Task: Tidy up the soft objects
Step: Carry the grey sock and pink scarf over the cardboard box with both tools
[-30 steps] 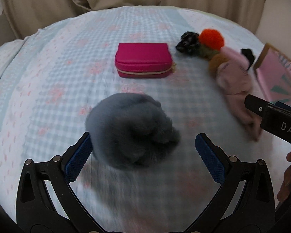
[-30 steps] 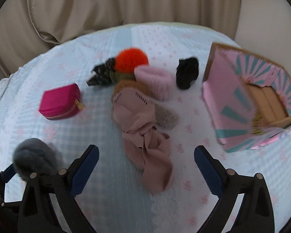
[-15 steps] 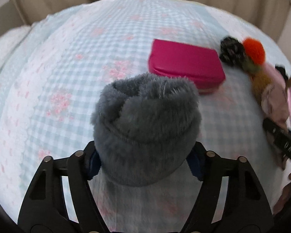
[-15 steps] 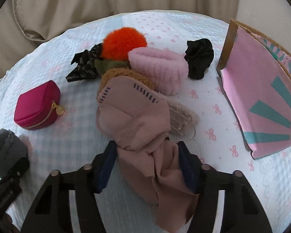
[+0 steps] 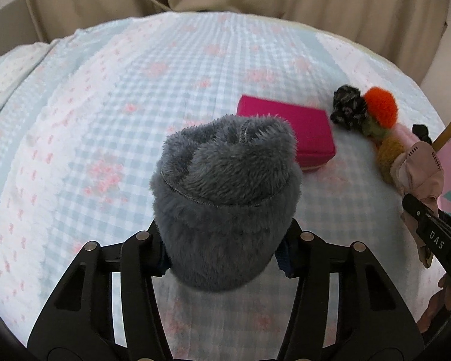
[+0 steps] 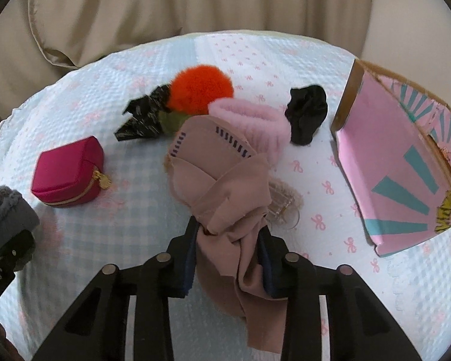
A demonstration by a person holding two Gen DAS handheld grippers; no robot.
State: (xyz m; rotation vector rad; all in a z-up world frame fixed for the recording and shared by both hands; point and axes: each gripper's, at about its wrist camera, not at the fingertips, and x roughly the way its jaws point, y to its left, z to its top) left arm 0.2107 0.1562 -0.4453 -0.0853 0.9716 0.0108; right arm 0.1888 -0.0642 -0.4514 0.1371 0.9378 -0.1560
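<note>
Grey fluffy fleece bundle (image 5: 225,204) sits clamped in the left tool (image 5: 225,255) at frame centre; the right tool (image 6: 228,258) pinches the dusty-pink knotted cloth (image 6: 225,198). Lift both clear before carrying them toward the pink cardboard box (image 6: 391,180), upper right.

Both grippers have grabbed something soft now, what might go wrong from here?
The right gripper pinches the dusty-pink cloth at a bunched part, with a long tail hanging below; the tail may drag or snag. A clear hair clip lies against the cloth and might get pulled along. The left gripper squeezes the grey fluffy hat only at its lower edge, so the plush could slip out.
</note>
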